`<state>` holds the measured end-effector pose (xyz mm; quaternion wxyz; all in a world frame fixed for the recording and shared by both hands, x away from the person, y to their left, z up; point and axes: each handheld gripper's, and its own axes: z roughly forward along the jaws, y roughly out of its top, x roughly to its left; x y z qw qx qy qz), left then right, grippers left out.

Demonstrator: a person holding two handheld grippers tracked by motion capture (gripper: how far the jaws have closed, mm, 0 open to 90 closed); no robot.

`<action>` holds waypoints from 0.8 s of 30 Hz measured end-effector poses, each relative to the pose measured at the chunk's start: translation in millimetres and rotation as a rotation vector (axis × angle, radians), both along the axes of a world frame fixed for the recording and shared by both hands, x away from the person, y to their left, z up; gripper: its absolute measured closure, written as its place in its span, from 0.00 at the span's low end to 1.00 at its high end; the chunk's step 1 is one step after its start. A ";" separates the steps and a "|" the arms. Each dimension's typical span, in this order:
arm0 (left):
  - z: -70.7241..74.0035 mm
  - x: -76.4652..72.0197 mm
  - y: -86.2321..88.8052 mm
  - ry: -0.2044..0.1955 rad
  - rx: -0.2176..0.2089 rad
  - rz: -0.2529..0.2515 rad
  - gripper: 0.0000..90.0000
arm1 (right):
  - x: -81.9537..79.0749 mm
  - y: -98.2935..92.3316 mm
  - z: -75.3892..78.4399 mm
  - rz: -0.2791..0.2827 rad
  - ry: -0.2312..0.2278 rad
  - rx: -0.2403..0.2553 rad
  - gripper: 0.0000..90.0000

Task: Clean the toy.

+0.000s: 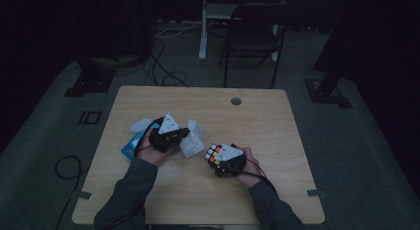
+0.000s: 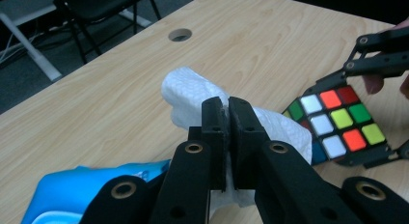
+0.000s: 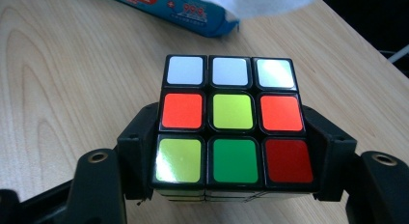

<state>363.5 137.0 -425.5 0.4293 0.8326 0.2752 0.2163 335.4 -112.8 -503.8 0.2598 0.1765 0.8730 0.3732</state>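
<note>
A puzzle cube (image 3: 231, 120) with white, orange, yellow, green and red stickers sits clamped between the jaws of my right gripper (image 3: 231, 151), just above the wooden table (image 1: 257, 121). In the high view the cube (image 1: 214, 153) is right of centre, and it shows in the left gripper view too (image 2: 337, 122). My left gripper (image 2: 227, 137) is shut on a white tissue (image 2: 193, 96), which bulges out past its jaws. In the high view this gripper (image 1: 185, 135) holds the tissue (image 1: 193, 138) left of the cube.
A blue tissue pack (image 1: 132, 144) lies on the table behind the left hand; it shows as well in the left gripper view (image 2: 72, 190) and the right gripper view (image 3: 178, 9). A cable hole (image 1: 236, 101) sits near the far edge. A black chair (image 1: 255, 34) stands beyond the table.
</note>
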 end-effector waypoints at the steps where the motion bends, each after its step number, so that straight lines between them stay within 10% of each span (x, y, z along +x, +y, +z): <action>1: 0.2 -0.3 -2.1 -0.001 0.001 -0.005 0.97 | -1.0 0.9 -0.2 0.002 -0.002 0.001 0.38; 24: -14.3 1.1 -46.5 0.038 0.010 -0.095 0.97 | -21.2 20.6 -3.0 0.049 -0.161 -0.064 0.38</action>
